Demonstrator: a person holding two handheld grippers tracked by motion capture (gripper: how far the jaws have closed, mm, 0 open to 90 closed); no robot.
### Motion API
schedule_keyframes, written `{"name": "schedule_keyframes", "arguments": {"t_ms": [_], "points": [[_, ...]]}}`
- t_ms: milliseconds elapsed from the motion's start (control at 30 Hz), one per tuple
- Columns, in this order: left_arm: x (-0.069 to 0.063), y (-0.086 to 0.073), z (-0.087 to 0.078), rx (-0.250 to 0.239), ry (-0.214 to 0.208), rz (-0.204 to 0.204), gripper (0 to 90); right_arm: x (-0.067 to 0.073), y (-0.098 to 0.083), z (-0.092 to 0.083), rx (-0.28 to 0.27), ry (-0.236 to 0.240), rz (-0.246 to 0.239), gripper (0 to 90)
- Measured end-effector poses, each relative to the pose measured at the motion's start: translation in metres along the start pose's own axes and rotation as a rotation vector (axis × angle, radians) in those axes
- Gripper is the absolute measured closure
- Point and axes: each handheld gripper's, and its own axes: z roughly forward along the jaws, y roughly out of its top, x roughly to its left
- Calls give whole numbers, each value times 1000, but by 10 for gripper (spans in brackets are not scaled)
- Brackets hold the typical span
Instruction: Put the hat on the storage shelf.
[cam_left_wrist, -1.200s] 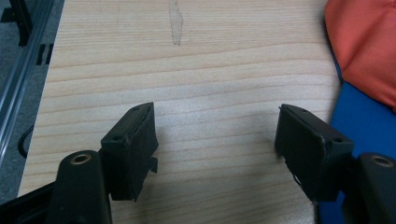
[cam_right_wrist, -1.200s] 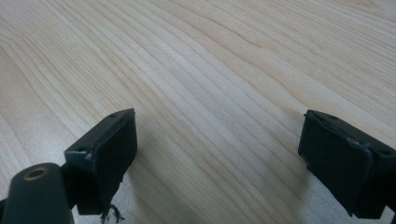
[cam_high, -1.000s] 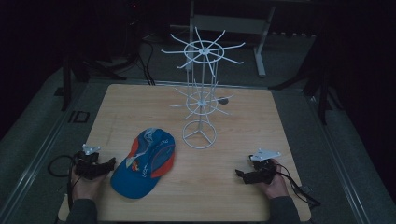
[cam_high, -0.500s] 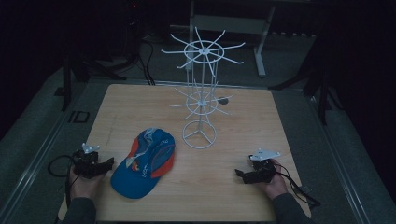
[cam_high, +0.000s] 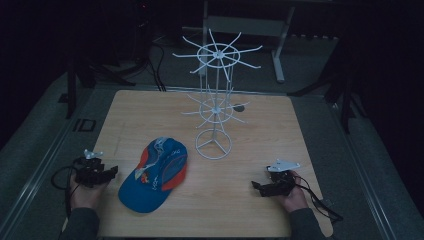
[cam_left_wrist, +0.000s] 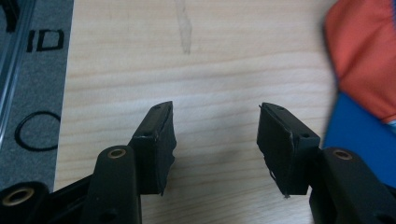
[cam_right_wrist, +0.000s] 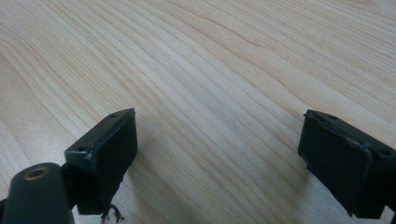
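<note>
A blue and orange cap (cam_high: 156, 175) lies on a wooden table (cam_high: 260, 130), toward the near left part, just inside the near edge. Its long axis runs on a slant, with the blue brim end toward the near left corner and the orange crown end pointing toward the middle of the table. The left gripper (cam_high: 107, 172) rests near the left edge, just beside the cap and pointing at it; the cap lies to the right of its fingers (cam_left_wrist: 156, 140), apart from them. The fingers have just been closing, now about half open, with nothing but bare wood between them. The right gripper (cam_high: 256, 186) sits near the near right corner, well apart from the cap, its fingers (cam_right_wrist: 105, 151) wide with nothing between them. The left hand is clearly nearer. A white wire rack (cam_high: 215, 107) stands behind the cap, near the middle. Count: one cap, one rack, two grippers.
</note>
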Motion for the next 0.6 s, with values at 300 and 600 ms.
{"name": "schedule_keyframes", "arguments": {"t_ms": [300,600], "points": [[-15,20,-16,-13,-43,48,460,0,0,0,0,-3,1,117],[-31,39,-27,-17,-84,99,454,1,-1,-1,0,-5,3,119]]}}
